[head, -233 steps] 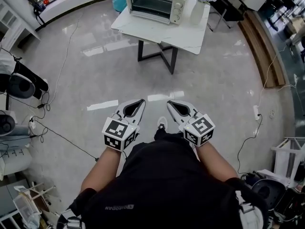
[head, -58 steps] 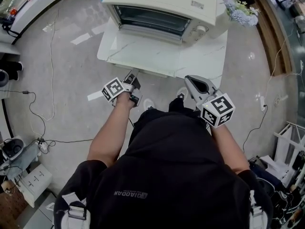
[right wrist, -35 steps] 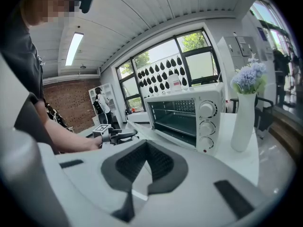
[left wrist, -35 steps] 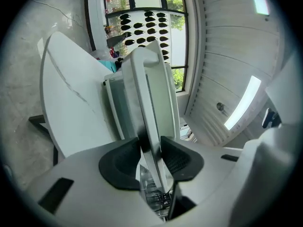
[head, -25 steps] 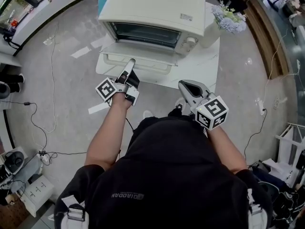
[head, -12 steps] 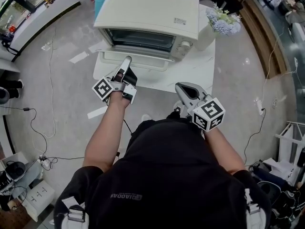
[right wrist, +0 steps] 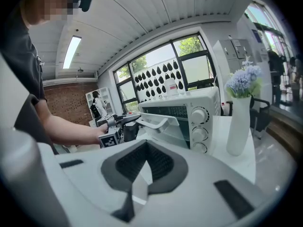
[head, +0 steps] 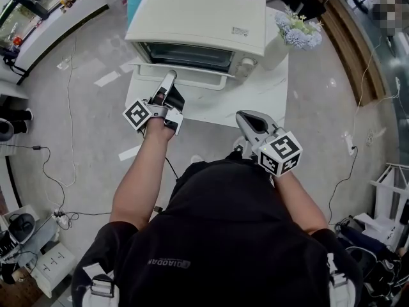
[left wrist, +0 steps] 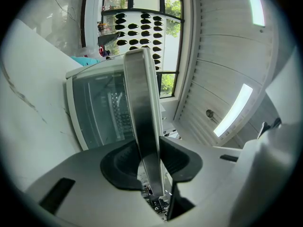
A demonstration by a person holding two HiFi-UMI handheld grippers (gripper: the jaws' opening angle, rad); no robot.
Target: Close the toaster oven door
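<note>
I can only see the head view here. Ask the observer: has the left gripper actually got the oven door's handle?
Observer: Yes. In the left gripper view the handle runs between the fingers of the left gripper. They have just been closing and press it from both sides.
Operator: How far up is the door?
Observer: The right gripper view shows the door from the side, tilted roughly halfway, not yet against the oven.
Operator: And the right gripper?
Observer: Its own view shows the right gripper empty, fingertips together.
</note>
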